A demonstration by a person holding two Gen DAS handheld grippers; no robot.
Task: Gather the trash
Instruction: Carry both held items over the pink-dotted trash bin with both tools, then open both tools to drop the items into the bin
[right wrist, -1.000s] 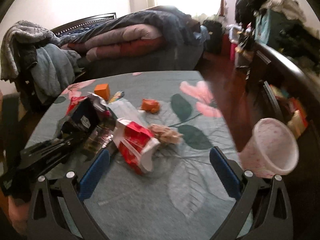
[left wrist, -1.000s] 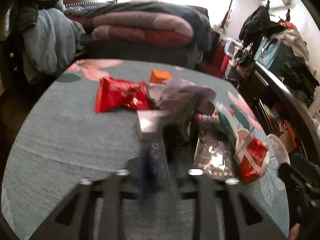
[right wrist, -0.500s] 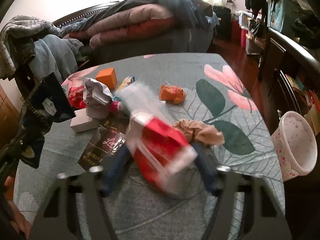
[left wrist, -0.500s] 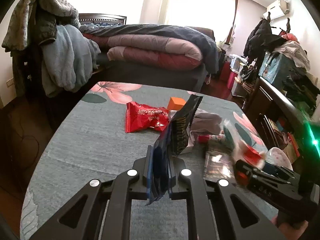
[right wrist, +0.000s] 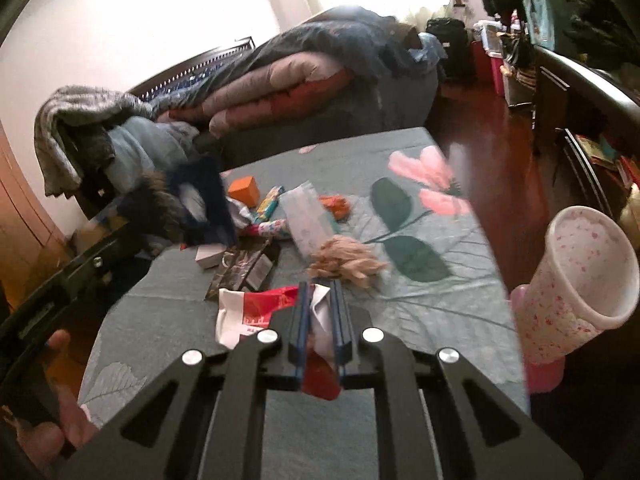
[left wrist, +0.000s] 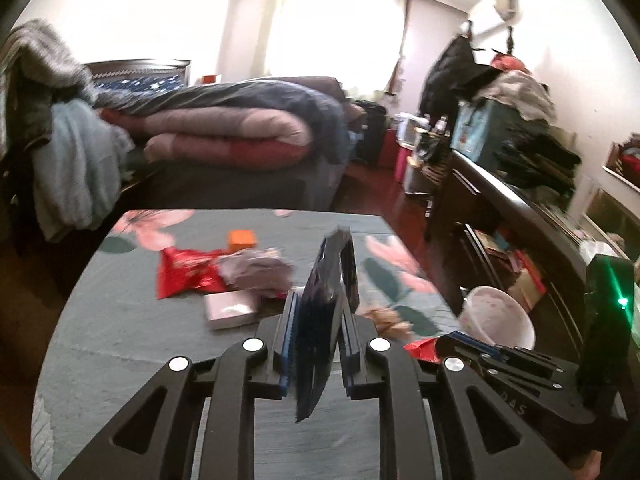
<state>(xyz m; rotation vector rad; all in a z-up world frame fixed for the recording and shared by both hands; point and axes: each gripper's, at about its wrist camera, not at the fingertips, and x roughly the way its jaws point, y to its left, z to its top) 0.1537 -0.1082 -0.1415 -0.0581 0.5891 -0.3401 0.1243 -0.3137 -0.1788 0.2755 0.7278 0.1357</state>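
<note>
Clamping a dark blue foil packet (left wrist: 326, 320) between its blue pads, the left gripper (left wrist: 319, 304) holds the packet upright above the floral tablecloth (left wrist: 132, 344), its lower corner hanging free of the cloth. The right gripper (right wrist: 320, 312) has just been closing and its jaws are now pinched on a crumpled red-and-white wrapper (right wrist: 256, 312), which trails out to the left of the fingers and sags red beneath them. Just beyond that wrapper lies a tan wad of crumpled paper (right wrist: 348, 260), with a dark glossy sachet (right wrist: 244, 268) to its left and a small white box (right wrist: 210, 256) past that. Farther off sit an orange cube (right wrist: 244, 190), a red snack bag (left wrist: 188, 276) and an orange scrap (right wrist: 338, 204). At the right edge of the table stands a pink-speckled white bin (right wrist: 580, 280), open mouth tilted toward the grippers.
</note>
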